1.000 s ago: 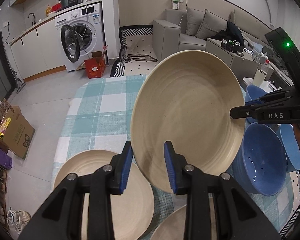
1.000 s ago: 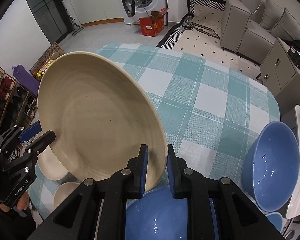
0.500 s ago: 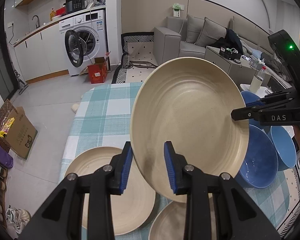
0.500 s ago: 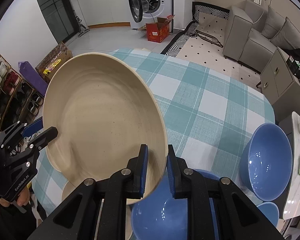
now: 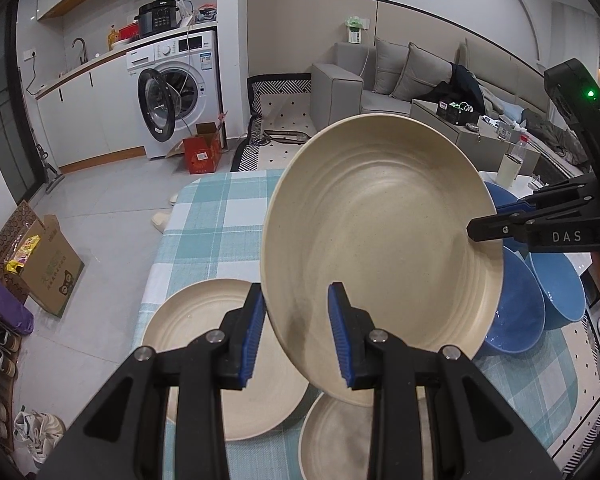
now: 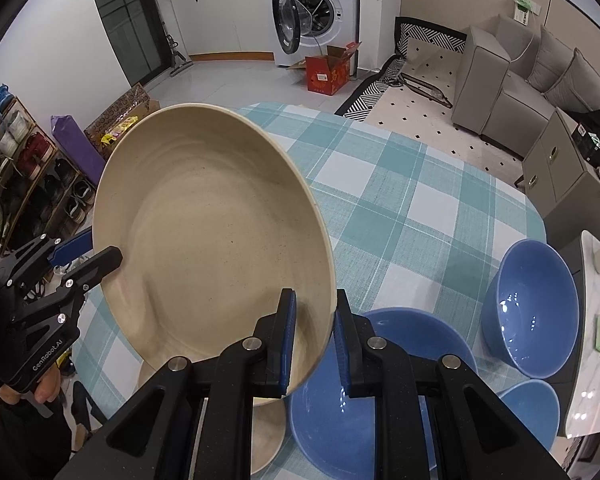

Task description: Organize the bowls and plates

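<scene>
Left wrist view: beige plate (image 5: 380,248) held in the air, tilted steeply with its hollow face toward the camera, above the checked tablecloth (image 5: 216,220). Left gripper (image 5: 297,334) straddles the plate's lower rim; its blue pads (image 5: 340,336) stand on either side with a visible gap, so jaws apart or only loosely around the rim, not clamped. Right gripper (image 5: 480,232) pinches the opposite rim and appears to carry the weight. Below, near the table's near edge, lie a large beige plate (image 5: 204,364) and a second flat plate (image 5: 340,440), mostly behind the gripper. Blue bowls (image 5: 540,304) sit toward the right edge.

Right wrist view: right gripper (image 6: 314,342) closed on the held plate's (image 6: 208,240) near rim, pads pressed on both faces. Left gripper (image 6: 86,250) is at the far rim; one finger lies against the inner face, the other is behind the plate, and I cannot tell from here whether it grips. Nearest blue bowl (image 6: 380,400) lies directly under the right gripper; another blue bowl (image 6: 532,312) stands beside it, toward the table's right edge.

Judgement: the two-point hold steadies a wide, tilted plate, probably for stacking on the flat beige plates; the bowls remain unsorted.
</scene>
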